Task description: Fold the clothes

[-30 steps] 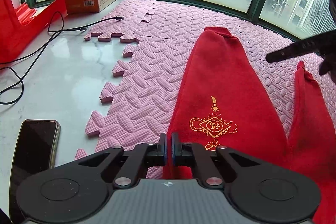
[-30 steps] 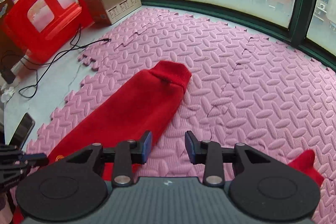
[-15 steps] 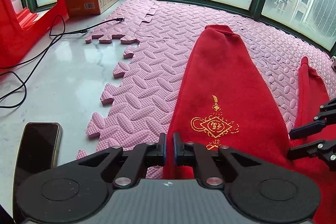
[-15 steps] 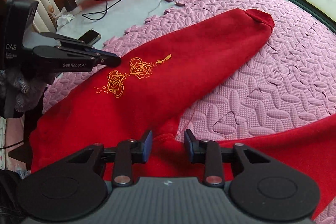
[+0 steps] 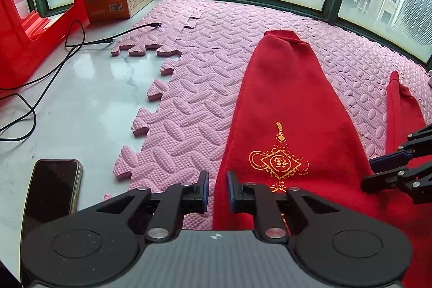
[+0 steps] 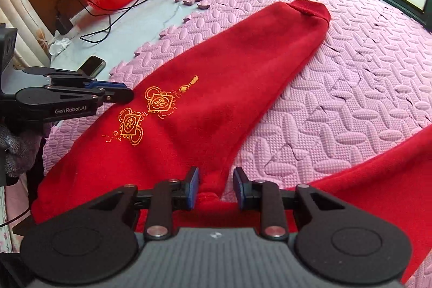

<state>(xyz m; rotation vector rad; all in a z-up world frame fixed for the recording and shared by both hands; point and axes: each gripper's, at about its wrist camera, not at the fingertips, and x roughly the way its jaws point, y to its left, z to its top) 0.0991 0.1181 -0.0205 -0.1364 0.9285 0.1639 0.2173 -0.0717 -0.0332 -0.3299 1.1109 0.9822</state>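
Left gripper point(image 5: 217, 188) opening over garment point(image 5: 291, 109) edge, released. Right gripper point(image 6: 216, 186) closing around crotch fold, not yet clamped. Open mat point(image 5: 205, 50) beyond.

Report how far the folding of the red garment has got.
Done: the red garment lies spread on the pink mat, both legs apart, no fold visible. In hand: the left tongs are opening at its edge; the right tongs are closing over the crotch. Left: every fold.
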